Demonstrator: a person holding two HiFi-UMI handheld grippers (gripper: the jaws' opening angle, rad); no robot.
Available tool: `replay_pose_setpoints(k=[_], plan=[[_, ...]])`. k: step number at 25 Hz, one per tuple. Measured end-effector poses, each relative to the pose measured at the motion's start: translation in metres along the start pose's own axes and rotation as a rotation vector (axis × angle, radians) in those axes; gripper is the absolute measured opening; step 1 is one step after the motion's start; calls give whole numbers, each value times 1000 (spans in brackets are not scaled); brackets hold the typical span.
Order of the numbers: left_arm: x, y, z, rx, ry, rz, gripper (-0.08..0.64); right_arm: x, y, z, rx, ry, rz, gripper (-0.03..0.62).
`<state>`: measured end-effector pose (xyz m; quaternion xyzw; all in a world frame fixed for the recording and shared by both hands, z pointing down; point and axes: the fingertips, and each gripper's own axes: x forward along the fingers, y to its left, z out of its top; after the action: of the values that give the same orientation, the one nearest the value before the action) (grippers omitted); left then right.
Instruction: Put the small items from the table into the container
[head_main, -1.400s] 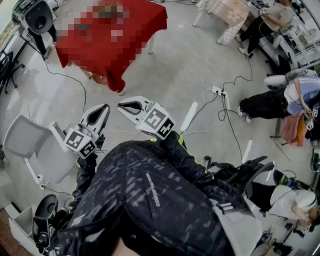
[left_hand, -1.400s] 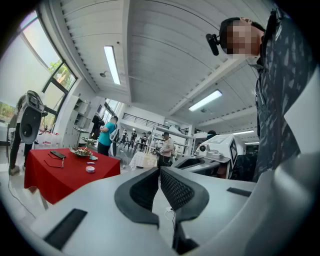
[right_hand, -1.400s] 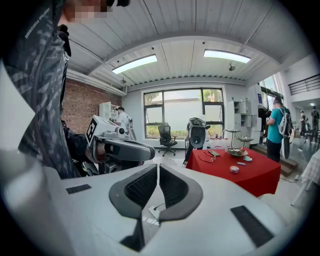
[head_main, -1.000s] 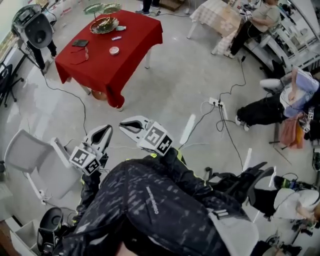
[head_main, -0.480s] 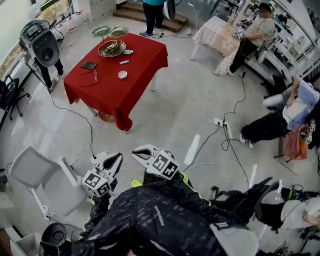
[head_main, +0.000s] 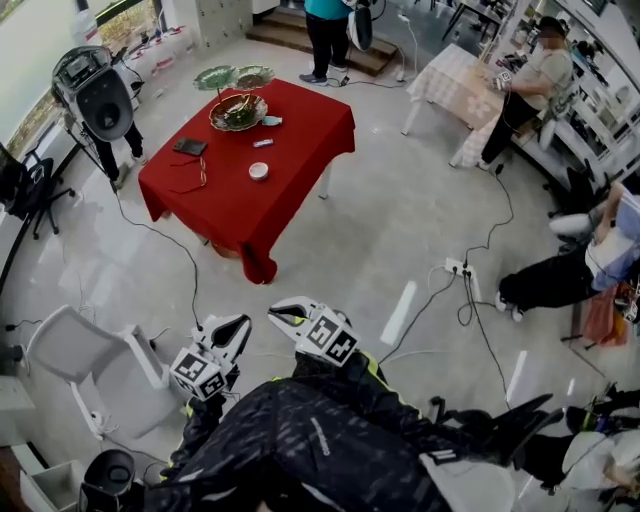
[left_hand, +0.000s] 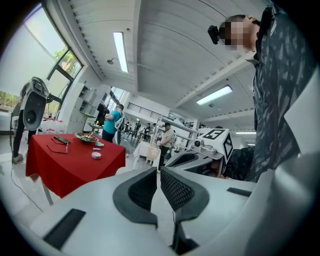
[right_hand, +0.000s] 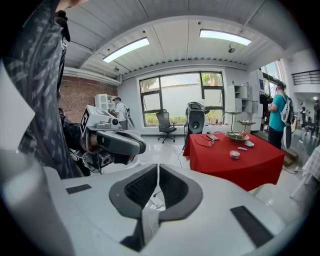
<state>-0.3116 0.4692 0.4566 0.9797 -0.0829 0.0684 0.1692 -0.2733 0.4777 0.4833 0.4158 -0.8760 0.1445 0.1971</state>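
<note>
Two grippers, both with jaws pressed together and nothing between them. The left gripper (head_main: 240, 322) and right gripper (head_main: 272, 308) are side by side, well short of the red table (head_main: 262, 205), over floor on its near side.

On the table:
- a shallow dish (head_main: 238, 112) toward the far edge
- a small round white item (head_main: 258, 171) near the right edge
- a short pale bar (head_main: 262, 143) between that item and the dish
- a dark flat item (head_main: 189, 147) on the left part

A speaker on a stand (head_main: 98, 95) is left of the table. A person in a teal top (head_main: 330, 20) stands beyond its far side.
</note>
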Motion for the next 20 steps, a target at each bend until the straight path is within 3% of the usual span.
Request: replay_pose_setpoints(k=[13, 20], plan=[[129, 73, 60, 43, 39, 62, 20, 0, -167, 27, -13, -23, 40, 20], [180, 103, 76, 59, 53, 102, 20, 2, -226, 29, -22, -25, 71, 20]])
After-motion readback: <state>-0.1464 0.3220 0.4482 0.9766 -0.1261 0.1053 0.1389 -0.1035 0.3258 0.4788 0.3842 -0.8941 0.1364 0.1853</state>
